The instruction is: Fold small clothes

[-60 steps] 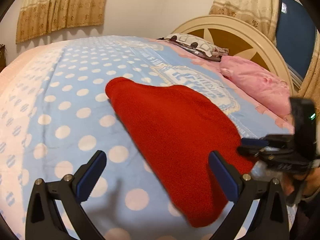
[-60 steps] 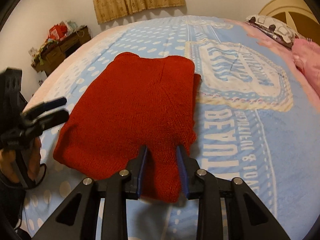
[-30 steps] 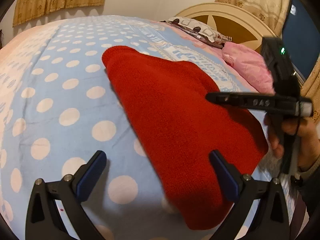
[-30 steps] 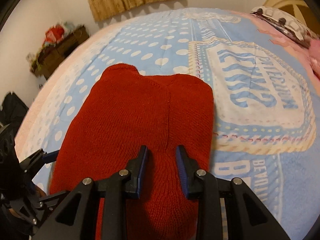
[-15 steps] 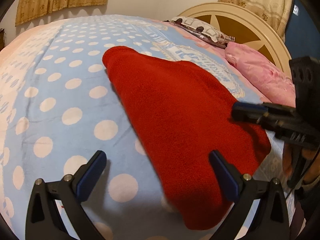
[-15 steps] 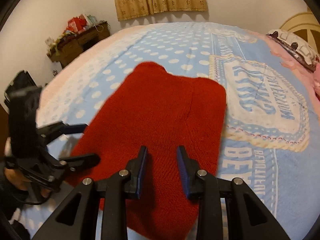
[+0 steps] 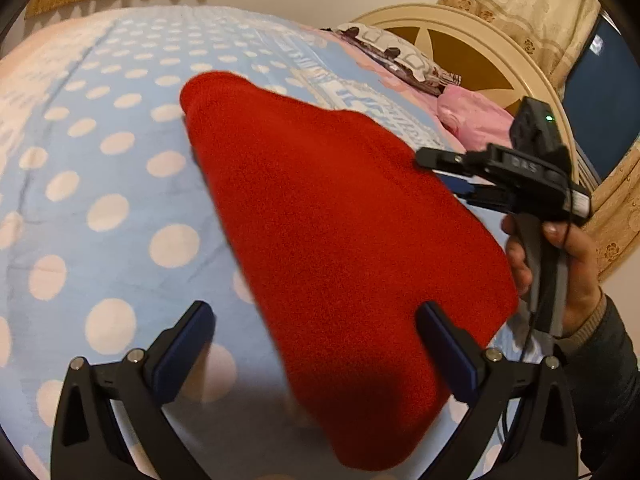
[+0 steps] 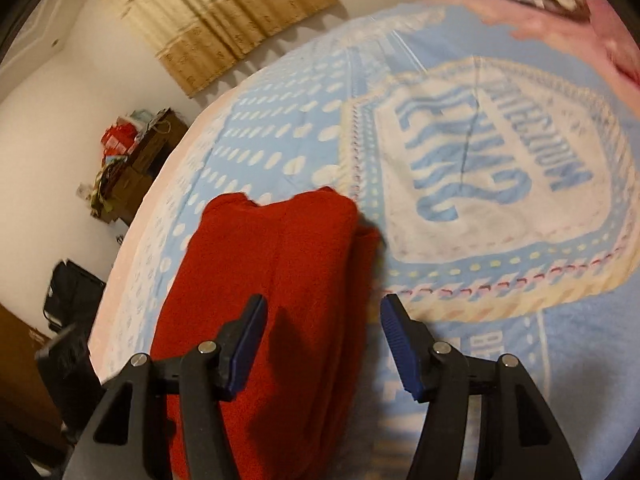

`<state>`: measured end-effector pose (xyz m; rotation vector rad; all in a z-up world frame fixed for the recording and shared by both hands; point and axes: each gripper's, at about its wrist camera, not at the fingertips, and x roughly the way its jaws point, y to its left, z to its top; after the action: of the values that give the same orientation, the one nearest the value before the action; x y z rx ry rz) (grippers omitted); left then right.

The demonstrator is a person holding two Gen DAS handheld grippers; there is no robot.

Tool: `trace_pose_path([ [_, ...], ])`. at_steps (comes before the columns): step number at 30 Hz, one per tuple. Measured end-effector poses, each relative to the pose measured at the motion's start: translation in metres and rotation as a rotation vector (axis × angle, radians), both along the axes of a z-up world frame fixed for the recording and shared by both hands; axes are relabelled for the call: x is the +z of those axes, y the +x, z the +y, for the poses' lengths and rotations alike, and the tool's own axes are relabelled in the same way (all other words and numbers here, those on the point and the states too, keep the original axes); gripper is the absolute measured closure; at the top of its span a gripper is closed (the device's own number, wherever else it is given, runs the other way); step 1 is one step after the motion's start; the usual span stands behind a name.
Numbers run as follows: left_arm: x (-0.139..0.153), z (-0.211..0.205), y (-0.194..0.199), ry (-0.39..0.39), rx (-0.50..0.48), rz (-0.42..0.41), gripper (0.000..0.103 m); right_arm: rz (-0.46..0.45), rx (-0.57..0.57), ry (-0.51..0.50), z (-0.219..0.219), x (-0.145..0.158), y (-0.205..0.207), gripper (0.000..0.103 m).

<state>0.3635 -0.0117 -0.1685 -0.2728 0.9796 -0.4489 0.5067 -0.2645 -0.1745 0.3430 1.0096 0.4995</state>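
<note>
On the polka-dot bed point(image 7: 100, 184): one red knit garment point(image 7: 340, 248), lying flat and already doubled into a compact slab, perhaps one fold remaining; left gripper point(image 7: 316, 344) and right gripper point(image 8: 320, 344) both hovering, fingers spread, holding nothing.

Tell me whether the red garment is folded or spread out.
Folded: the red garment lies as a compact block on the bedspread, a doubled layer showing along its right edge.

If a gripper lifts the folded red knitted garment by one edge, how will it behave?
The red knitted garment probably droops, since it moulds softly to the polka-dot blue bedspread. Its fuzzy knit likely grips rather than slips. Its stacked layers may unfold.
</note>
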Motion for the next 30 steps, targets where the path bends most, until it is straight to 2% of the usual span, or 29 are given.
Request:
trace_pose_path([
  [9,-0.003,0.002,0.005,-0.036,-0.013,0.010,0.000,0.061,0.041,0.057,0.013,-0.029,0.026,0.043],
  [15,-0.006,0.001,0.007,-0.047,-0.015,0.002,0.000,0.116,0.052,0.235,0.010,-0.044,0.044,0.040],
  [19,-0.006,0.001,0.006,-0.045,-0.021,-0.008,0.000,0.112,0.102,0.276,0.018,-0.046,0.050,0.039],
  [21,-0.006,-0.001,0.005,-0.043,-0.027,-0.015,0.000,0.095,0.121,0.246,0.026,-0.044,0.050,0.045],
  [22,-0.005,-0.001,0.005,-0.045,-0.034,-0.018,0.002,0.091,0.129,0.234,0.029,-0.043,0.049,0.067],
  [24,-0.003,0.000,0.001,-0.078,-0.062,-0.019,0.024,0.081,0.149,0.215,0.037,-0.041,0.044,0.070],
  [26,-0.001,0.004,0.000,-0.107,-0.053,-0.002,0.037,0.048,0.152,0.198,0.043,-0.034,0.038,0.072],
  [29,0.006,0.010,-0.004,-0.115,-0.044,0.000,0.055,0.014,0.141,0.229,0.048,-0.019,0.029,0.072],
  [30,0.010,0.014,-0.006,-0.119,-0.038,0.000,0.057,-0.002,0.142,0.225,0.051,-0.014,0.026,0.072],
])
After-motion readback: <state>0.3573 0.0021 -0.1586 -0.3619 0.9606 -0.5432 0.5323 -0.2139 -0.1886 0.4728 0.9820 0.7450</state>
